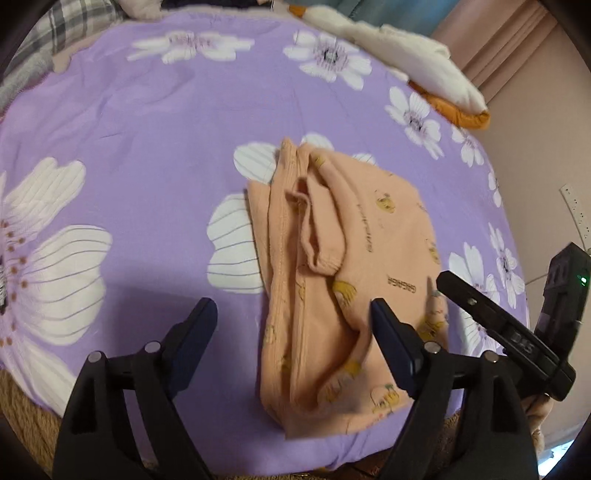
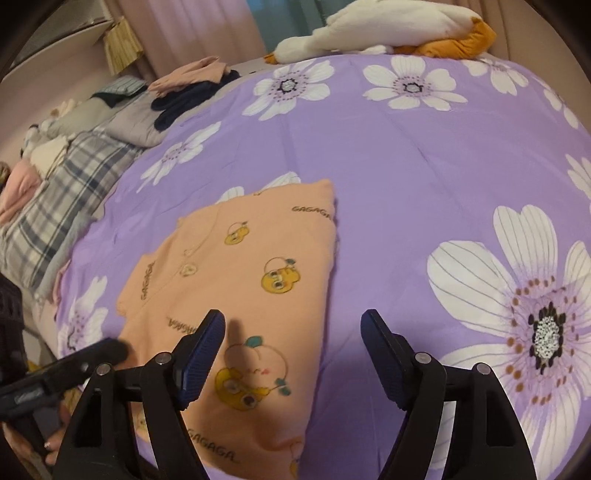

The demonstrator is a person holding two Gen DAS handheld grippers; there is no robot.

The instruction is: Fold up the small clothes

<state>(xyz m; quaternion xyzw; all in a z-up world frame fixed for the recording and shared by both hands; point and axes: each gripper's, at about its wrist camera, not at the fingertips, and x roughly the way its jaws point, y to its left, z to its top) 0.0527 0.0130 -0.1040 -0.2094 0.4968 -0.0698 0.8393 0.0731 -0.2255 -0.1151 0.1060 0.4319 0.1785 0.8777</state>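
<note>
A small peach garment with yellow cartoon prints and "GAGAGA" lettering lies folded into a rough rectangle on the purple flowered bedspread. My left gripper is open and empty, just above its near edge. In the right wrist view the garment lies flat with its buttons up. My right gripper is open and empty over its right edge. The right gripper also shows in the left wrist view, and the left gripper in the right wrist view.
A white and orange plush toy lies at the far edge of the bed. A pile of folded clothes and plaid bedding lie to the left. A wall stands right of the bed.
</note>
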